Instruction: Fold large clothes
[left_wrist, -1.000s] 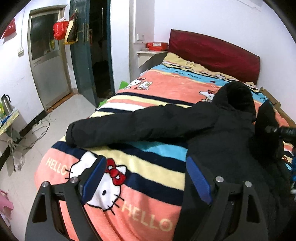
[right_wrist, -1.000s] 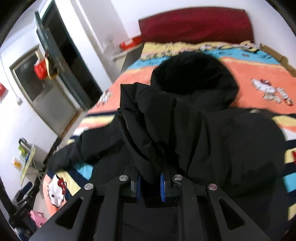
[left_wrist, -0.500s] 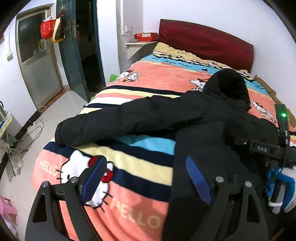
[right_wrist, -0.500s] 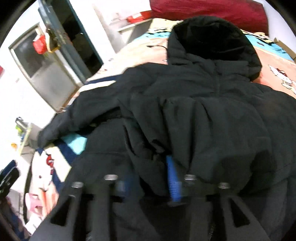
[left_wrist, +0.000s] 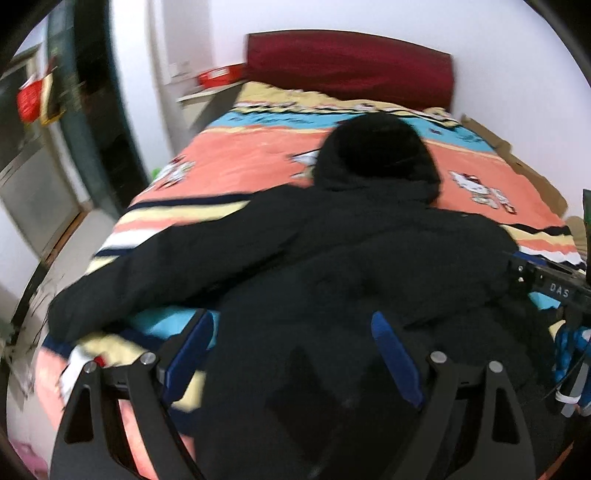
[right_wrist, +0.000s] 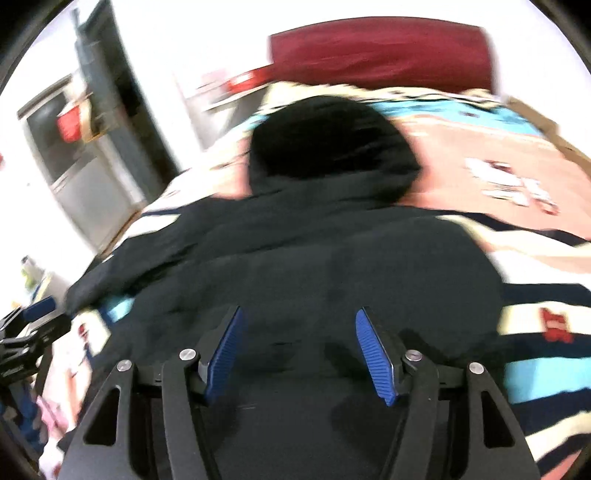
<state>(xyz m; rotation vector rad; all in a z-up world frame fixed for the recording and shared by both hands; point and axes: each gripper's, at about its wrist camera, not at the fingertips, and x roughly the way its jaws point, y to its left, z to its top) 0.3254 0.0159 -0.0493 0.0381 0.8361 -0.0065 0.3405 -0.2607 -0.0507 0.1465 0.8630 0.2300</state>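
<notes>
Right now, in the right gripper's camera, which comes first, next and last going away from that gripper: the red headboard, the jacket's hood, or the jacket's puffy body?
1. The jacket's body, lying right ahead of the open right gripper.
2. The hood, farther up the bed.
3. The red headboard, at the far end against the wall.

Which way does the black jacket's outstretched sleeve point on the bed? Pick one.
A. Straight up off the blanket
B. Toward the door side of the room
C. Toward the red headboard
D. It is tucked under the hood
B: in the left wrist view the sleeve of the jacket lies flat across the striped blanket, reaching toward the door side.
</notes>
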